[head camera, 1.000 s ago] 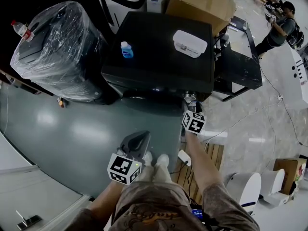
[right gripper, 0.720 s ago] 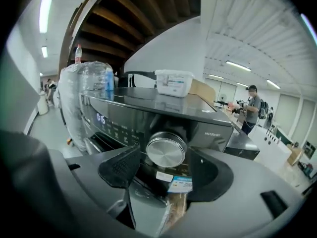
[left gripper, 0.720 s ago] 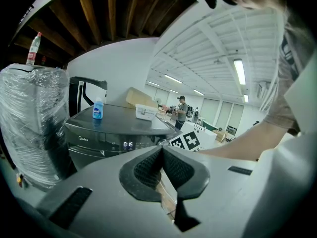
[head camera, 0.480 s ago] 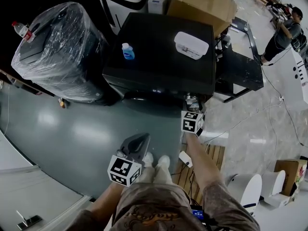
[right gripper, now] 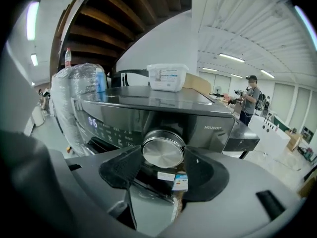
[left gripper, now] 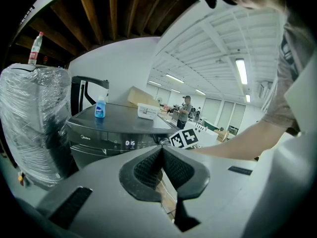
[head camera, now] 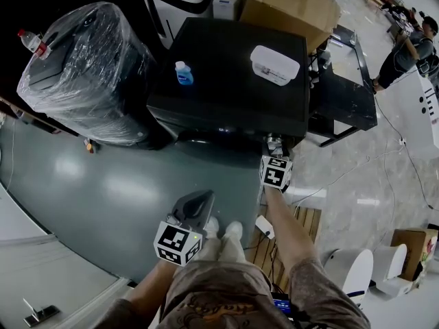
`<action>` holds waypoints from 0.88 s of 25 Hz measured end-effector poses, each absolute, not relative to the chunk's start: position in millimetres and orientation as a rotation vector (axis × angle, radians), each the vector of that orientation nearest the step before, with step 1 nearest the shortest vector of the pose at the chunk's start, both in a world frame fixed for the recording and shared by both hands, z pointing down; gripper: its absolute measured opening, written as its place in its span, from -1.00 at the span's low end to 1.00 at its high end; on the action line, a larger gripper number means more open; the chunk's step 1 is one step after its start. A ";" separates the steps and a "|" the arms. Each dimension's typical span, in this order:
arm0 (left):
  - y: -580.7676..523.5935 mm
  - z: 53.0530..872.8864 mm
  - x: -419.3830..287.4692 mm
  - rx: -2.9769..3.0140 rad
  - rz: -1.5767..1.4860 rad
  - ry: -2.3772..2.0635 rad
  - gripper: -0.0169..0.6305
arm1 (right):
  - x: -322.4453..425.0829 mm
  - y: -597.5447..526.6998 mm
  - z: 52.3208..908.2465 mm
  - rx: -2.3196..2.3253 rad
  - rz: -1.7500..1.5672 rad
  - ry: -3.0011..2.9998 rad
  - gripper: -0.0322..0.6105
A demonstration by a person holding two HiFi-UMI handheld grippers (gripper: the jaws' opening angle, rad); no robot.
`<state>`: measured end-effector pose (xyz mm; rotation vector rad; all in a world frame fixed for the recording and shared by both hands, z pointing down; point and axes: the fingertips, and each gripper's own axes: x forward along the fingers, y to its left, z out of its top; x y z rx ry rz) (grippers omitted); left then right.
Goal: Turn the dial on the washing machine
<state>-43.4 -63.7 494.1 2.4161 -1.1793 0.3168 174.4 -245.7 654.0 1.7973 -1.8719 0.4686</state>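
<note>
Right gripper (right gripper: 163, 153) clasps the dial (right gripper: 162, 150) between its jaws.

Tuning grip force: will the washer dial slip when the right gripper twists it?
Likely slippery: the dial looks like smooth brushed metal with a round rim. Probably rigid. Textured pads of the right gripper flanking it should help.

on top of the washing machine (head camera: 233, 94), a bottle (head camera: 182, 72) is sitting at the left and a lidded tub (head camera: 274, 64) at the right. a wrapped bundle (head camera: 86, 70) is standing left of the machine, with a cardboard box (head camera: 291, 2) behind. the right tongs (right gripper: 163, 157) are gripping the dial (right gripper: 163, 150) at the front right.
</note>
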 end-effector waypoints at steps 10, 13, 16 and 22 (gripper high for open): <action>-65.9 495.2 -37.2 2.424 0.319 -1.163 -0.95 | 177.4 -244.7 656.6 1.919 0.870 -2.031 -0.09; -65.6 494.5 -35.4 2.427 0.321 -1.159 -0.95 | 178.4 -244.3 656.3 1.938 0.939 -2.068 -0.09; -64.5 494.3 -34.8 2.427 0.325 -1.157 -0.95 | 179.4 -243.9 656.5 1.960 1.023 -2.104 -0.09; -64.7 494.5 -34.0 2.430 0.321 -1.154 -0.95 | 181.7 -245.5 651.7 2.011 1.171 -2.157 -0.09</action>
